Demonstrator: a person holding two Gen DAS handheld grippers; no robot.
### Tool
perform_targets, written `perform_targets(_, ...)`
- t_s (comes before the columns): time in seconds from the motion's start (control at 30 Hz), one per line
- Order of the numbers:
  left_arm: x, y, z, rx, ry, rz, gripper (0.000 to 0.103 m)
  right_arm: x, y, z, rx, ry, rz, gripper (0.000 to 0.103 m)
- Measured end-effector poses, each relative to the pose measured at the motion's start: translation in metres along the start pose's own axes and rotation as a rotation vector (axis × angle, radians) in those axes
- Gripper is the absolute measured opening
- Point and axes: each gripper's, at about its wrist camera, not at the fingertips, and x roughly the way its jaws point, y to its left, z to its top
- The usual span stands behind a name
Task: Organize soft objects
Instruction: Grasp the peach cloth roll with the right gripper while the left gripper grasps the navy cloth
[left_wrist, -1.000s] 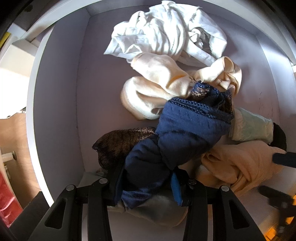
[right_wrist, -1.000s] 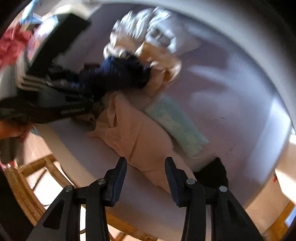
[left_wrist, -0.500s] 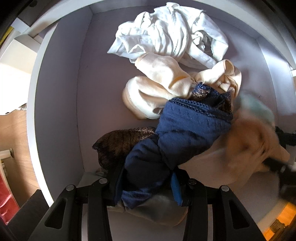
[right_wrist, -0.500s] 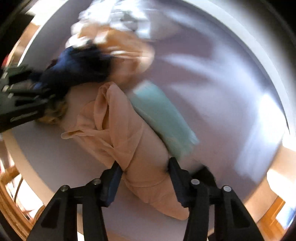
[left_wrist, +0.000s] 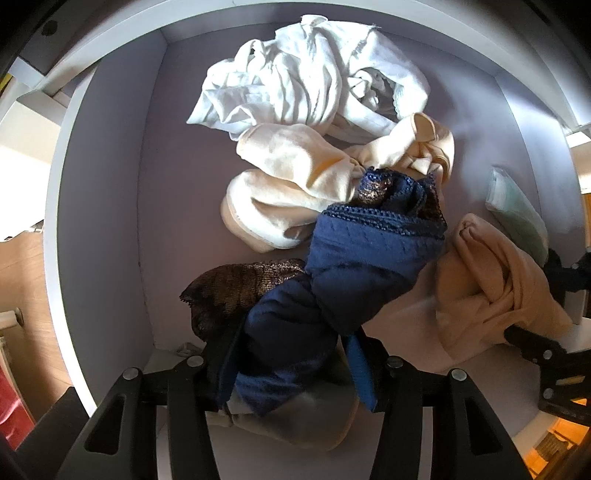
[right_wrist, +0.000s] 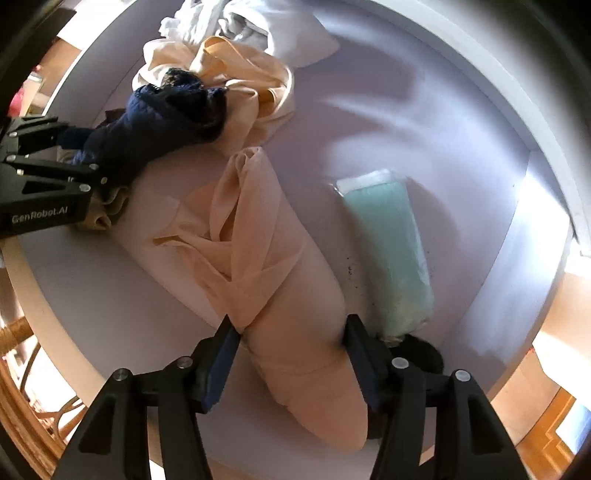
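Your left tongs (left_wrist: 291, 373) are clamped on the navy cloth (left_wrist: 365, 266), which bunches between the fingers and trails forward over a grey piece (left_wrist: 295, 417) beneath it. Your right tongs (right_wrist: 291, 354) stand apart, straddling the near end of the peach cloth (right_wrist: 266, 258); the fingers flank it closely, but whether they press it you cannot tell from here, and they have not closed. Both pieces lie on the pale floor of a drawer (left_wrist: 110, 221), the peach one just right of the navy one, their edges nearly touching. Beside the peach cloth, close to your right finger, lies a mint roll (right_wrist: 388, 251), with a small black item (right_wrist: 424, 354) at its near end, partly hidden. A patch of brown lace (left_wrist: 236, 295) lies left of the navy cloth. Farther in sits a cream garment (left_wrist: 295, 184), the navy cloth's lace edge resting on it, and at the back a crumpled white one (left_wrist: 314, 74). All of this looks light, limp and thin, probably a little slippery, so expect it to droop and drag its neighbours. Take the peach cloth where it is thickest, at the bundled near end between your fingers, and pinch several layers rather than one loose fold.
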Motion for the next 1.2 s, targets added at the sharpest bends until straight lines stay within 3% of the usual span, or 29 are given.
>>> perform_targets(0.2,-0.002,0.008,0.001,-0.016,0.001,-0.024,0.041,0.006,-0.009,-0.003,0.046,-0.024,0.035,0.055)
perform_targets(0.33,-0.014,0.01,0.0,-0.022,-0.034,-0.043,0.039,-0.004,-0.018,-0.013,0.185,-0.09,0.064,0.048)
perform_targets(0.43,-0.023,0.011,-0.003,-0.034,-0.049,-0.057,0.039,-0.006,-0.042,-0.022,0.368,-0.132,0.12,0.048)
perform_targets(0.57,-0.039,0.012,-0.009,-0.041,-0.066,-0.078,0.038,0.008,-0.059,-0.036,0.506,-0.088,0.252,0.051)
perform_targets(0.63,-0.048,0.011,-0.012,-0.042,-0.076,-0.094,0.038,0.01,-0.058,-0.032,0.49,-0.088,0.255,0.055)
perform_targets(0.97,-0.059,0.011,-0.018,-0.038,-0.081,-0.073,0.037,0.013,0.007,-0.011,0.192,-0.049,0.093,0.06)
perform_targets(1.1,-0.075,0.004,-0.026,-0.034,-0.097,-0.074,0.036,0.023,0.015,-0.015,0.163,-0.01,0.074,0.057)
perform_targets(1.2,-0.087,-0.003,-0.025,-0.017,-0.123,-0.087,0.036,0.03,0.018,-0.011,0.219,-0.014,0.092,0.054)
